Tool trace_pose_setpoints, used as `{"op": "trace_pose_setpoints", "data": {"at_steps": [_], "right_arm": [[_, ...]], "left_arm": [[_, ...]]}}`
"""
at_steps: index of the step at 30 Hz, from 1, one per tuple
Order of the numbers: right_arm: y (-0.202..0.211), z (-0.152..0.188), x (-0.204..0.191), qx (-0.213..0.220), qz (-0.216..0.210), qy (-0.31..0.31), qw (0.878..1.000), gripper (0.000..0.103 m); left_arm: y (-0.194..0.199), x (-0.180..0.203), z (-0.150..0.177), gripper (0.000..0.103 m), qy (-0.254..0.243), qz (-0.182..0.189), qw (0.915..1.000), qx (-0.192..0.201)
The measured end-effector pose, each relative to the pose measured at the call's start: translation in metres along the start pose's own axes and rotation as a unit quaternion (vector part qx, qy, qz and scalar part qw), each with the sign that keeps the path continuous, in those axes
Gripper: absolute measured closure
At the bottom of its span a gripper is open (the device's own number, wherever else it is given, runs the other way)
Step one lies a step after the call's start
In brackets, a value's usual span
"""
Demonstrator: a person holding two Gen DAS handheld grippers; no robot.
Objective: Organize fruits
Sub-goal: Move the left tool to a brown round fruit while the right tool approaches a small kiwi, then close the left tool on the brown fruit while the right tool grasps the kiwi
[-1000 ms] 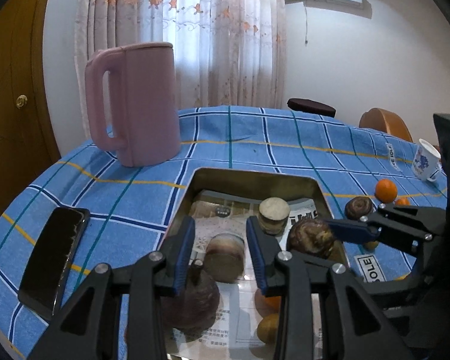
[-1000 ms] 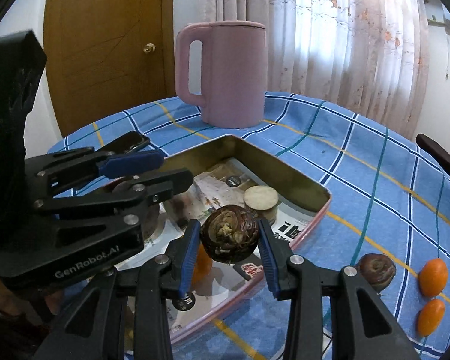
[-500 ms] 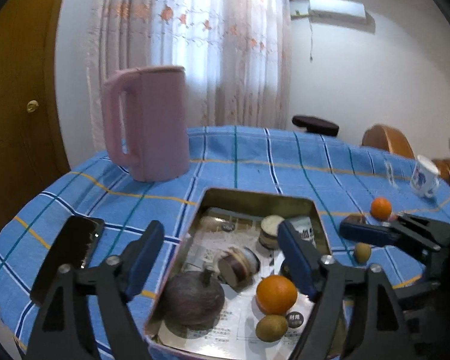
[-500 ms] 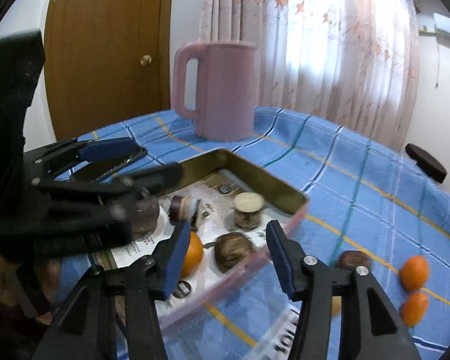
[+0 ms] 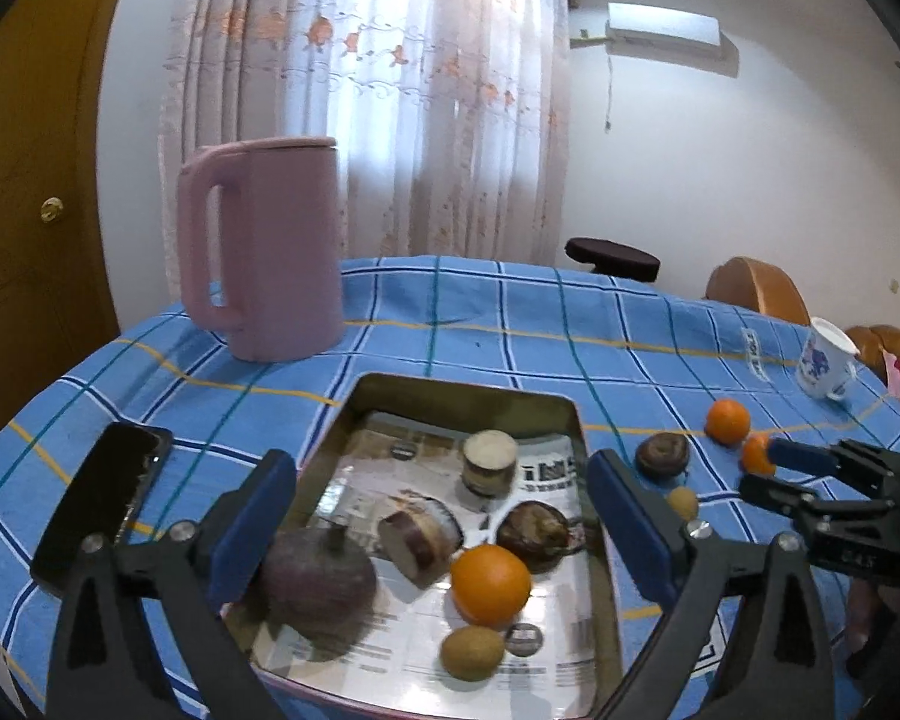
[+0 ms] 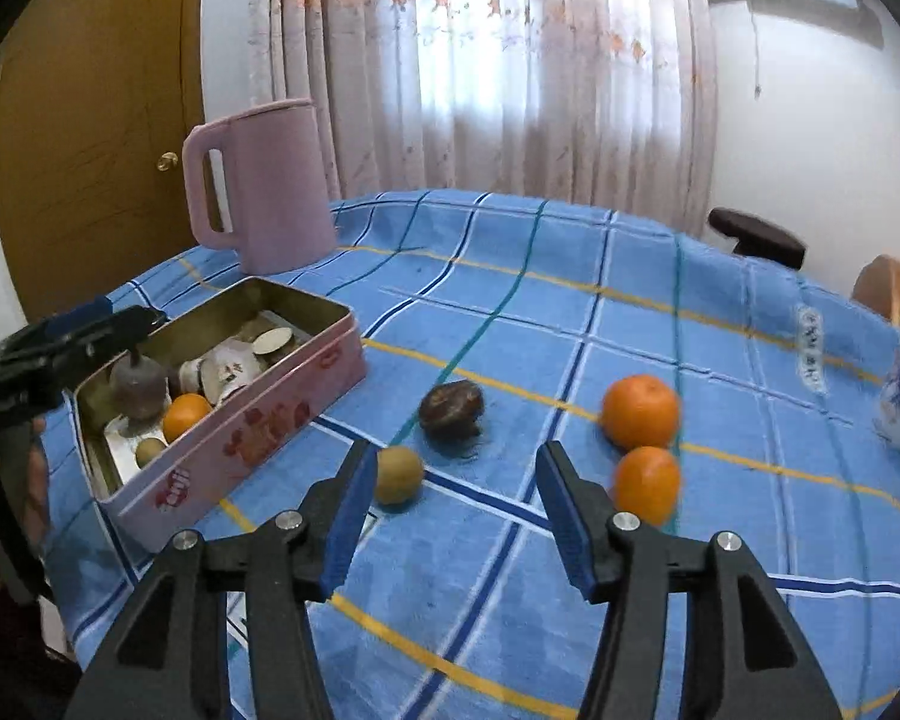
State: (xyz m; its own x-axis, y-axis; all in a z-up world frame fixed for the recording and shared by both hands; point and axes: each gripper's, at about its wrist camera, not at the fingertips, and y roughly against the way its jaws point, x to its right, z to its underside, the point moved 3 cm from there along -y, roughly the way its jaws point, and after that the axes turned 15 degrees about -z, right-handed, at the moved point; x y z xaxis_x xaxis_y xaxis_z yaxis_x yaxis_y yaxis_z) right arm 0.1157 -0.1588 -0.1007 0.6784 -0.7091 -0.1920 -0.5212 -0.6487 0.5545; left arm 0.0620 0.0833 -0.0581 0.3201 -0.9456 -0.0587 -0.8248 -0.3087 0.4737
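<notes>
Between picks: both the left gripper (image 5: 441,513) and right gripper (image 6: 453,501) wide open, empty. Next up probably grabbing the brown fruit (image 6: 452,408), then dropping into the tin (image 6: 234,441).

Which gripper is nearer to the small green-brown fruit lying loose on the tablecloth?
Right. The right gripper, open, hovers just beside the green-brown fruit, which sits near its left finger. The left gripper, open, is over the tin, farther away.
</notes>
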Motion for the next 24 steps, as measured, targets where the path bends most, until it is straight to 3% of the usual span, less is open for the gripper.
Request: {"op": "trace_pose_setpoints", "data": {"at_steps": [8,11,13,17,24], "right_arm": [[-0.049,-0.001,-0.019,-0.079,0.002,0.021,0.997,0.048],[-0.062,0.001,-0.016,-0.106,-0.013,0.008,0.994,0.074],[-0.063,0.002,-0.016,-0.111,-0.013,0.014,0.994,0.074],[-0.047,0.002,-0.014,-0.084,-0.001,0.016,0.996,0.074],[0.009,0.002,0.044,-0.010,0.093,-0.033,0.995,0.074]], "left_arm": [[0.005,0.011,-0.002,0.004,-0.010,0.007,0.9999,0.003],[0.007,0.017,-0.004,0.003,-0.018,0.010,0.9998,0.006],[0.007,0.025,-0.006,0.003,-0.028,0.015,0.9995,0.006],[0.011,0.042,-0.009,0.003,-0.042,0.034,0.9985,0.006],[0.006,0.103,-0.009,0.003,-0.086,0.076,0.9933,-0.015]]}}
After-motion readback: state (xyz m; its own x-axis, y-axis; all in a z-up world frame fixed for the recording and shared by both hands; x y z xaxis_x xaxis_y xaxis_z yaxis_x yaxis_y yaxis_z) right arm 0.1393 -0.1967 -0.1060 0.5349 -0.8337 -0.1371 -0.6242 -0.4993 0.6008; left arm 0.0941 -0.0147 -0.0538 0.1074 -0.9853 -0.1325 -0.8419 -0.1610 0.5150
